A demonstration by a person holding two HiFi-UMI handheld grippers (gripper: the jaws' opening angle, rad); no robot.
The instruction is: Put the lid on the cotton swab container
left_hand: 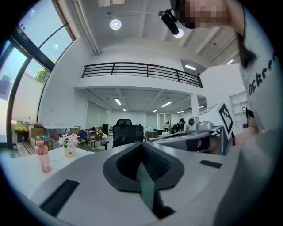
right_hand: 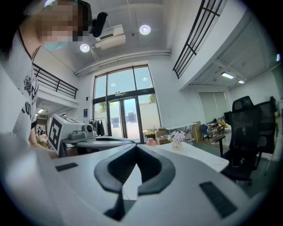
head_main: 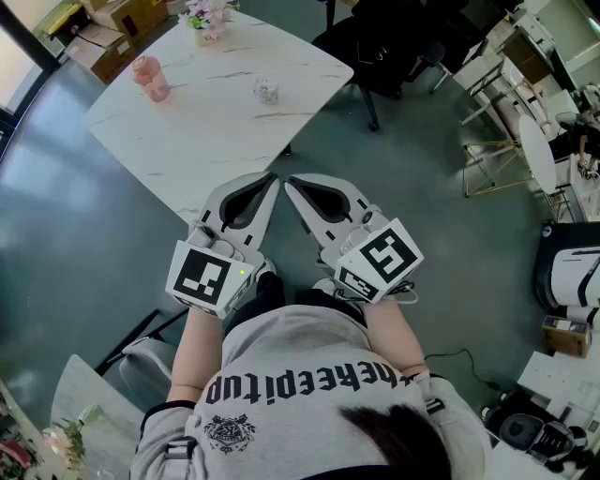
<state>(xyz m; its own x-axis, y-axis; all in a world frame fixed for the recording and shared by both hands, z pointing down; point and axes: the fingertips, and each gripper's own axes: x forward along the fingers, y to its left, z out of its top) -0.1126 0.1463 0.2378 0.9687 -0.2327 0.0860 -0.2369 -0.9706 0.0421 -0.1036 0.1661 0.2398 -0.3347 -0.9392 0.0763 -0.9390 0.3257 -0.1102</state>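
Observation:
A small clear cotton swab container (head_main: 266, 90) stands on the white marble table (head_main: 202, 141), far from both grippers. I cannot make out a separate lid. My left gripper (head_main: 271, 179) and right gripper (head_main: 290, 184) are held close to the person's body, side by side, tips pointing at the table's near corner. Both are shut with nothing between the jaws. The left gripper view shows its jaws (left_hand: 141, 144) meeting at the tips, and the right gripper view shows the same of its own (right_hand: 135, 146). The container does not show in either gripper view.
A pink bottle (head_main: 150, 78) and a small vase of flowers (head_main: 208, 19) stand on the table's far part. A black office chair (head_main: 375, 47) is beyond the table's right corner. White chairs and shelving (head_main: 534, 141) fill the right side. Cardboard boxes (head_main: 112, 28) lie at the far left.

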